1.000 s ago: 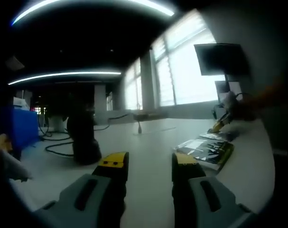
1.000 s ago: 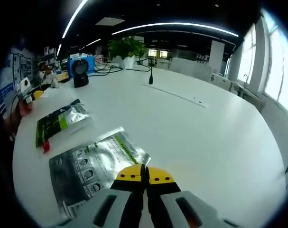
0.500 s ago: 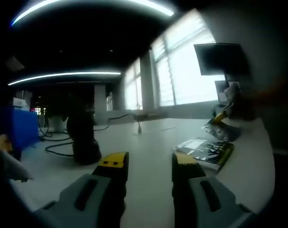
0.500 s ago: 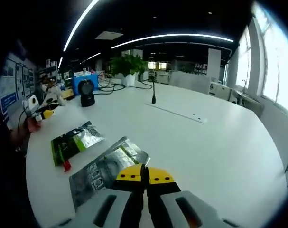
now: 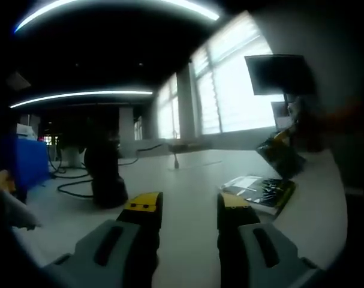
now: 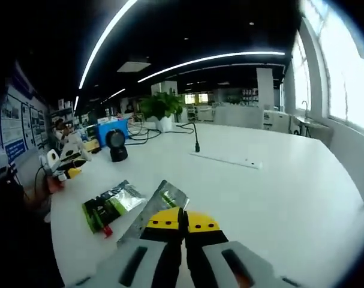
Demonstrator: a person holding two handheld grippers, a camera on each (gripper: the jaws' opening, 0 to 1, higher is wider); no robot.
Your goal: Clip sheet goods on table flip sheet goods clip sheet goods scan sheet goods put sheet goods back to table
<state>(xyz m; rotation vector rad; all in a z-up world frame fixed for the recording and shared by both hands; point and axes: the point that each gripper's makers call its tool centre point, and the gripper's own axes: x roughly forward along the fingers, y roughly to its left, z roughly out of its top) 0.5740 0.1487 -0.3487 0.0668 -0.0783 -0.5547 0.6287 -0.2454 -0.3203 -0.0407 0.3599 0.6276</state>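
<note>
So the right gripper [image 6: 182,221] has its jaws clenched on the silver sheet pouch [image 6: 156,204], which sits lower centre in the right gripper view, lifted clear of the white table [image 6: 277,192]. A second green-and-silver pouch [image 6: 110,205] lies flat on the table just to its left. Further up left there's a black scanner [image 6: 116,146] standing by a blue box [image 6: 107,129]. In the left gripper view, the left gripper [image 5: 186,206] is released, jaws apart over bare tabletop, and the held pouch [image 5: 280,156] hangs at the right.
</note>
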